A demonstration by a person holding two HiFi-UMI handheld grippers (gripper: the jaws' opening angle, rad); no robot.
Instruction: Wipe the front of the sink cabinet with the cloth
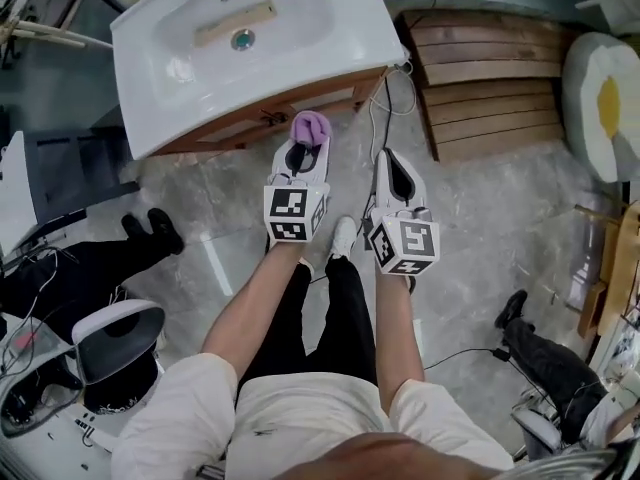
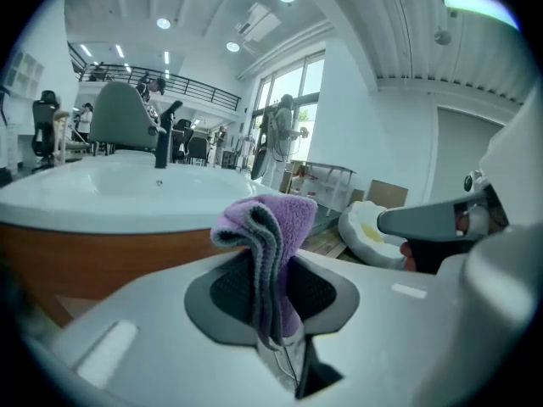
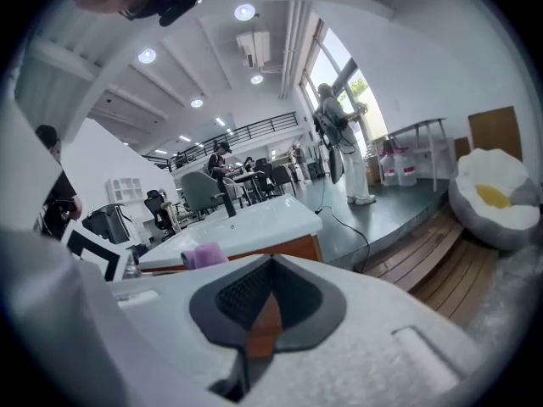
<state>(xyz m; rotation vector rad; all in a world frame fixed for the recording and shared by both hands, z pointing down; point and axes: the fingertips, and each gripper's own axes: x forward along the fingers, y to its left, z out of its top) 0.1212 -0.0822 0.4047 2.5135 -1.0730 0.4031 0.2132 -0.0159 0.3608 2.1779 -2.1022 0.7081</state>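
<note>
Grey marbled floor [image 1: 480, 218] surrounds a white sink basin [image 1: 300, 28] set on a wooden sink cabinet [image 1: 250, 120], with the person standing directly before it. Left hand-held gripper [image 1: 303, 153] is raised toward the cabinet front, its jaws clamped on a folded purple cloth [image 1: 310, 126]. The left gripper view confirms the grasp: the cloth [image 2: 271, 227] stands up between the pads of the left hand-held gripper [image 2: 271, 295], its bunched top protruding past them, with the brown cabinet front [image 2: 102, 261] and the basin rim [image 2: 102, 193] beyond. From the head view the cloth sits just under the basin's overhang, right at the upper edge of the cabinet front; actual contact with the wood cannot be confirmed. Right hand-held gripper [image 1: 393, 158] hangs just beside the left one, lower and nearer the person, jaws drawn together with nothing between them. Its own view [image 3: 267, 312] shows only a sliver of the cabinet [image 3: 288, 248] past the pads, and the cloth [image 3: 206, 255] off to the left. Assessment: cloth secured and brought to the work face, so preparation is complete. No wiped streak or change in the wood is discernible, so the wiping itself appears to be at or near its start, with the whole width of the front left to cover.
</note>
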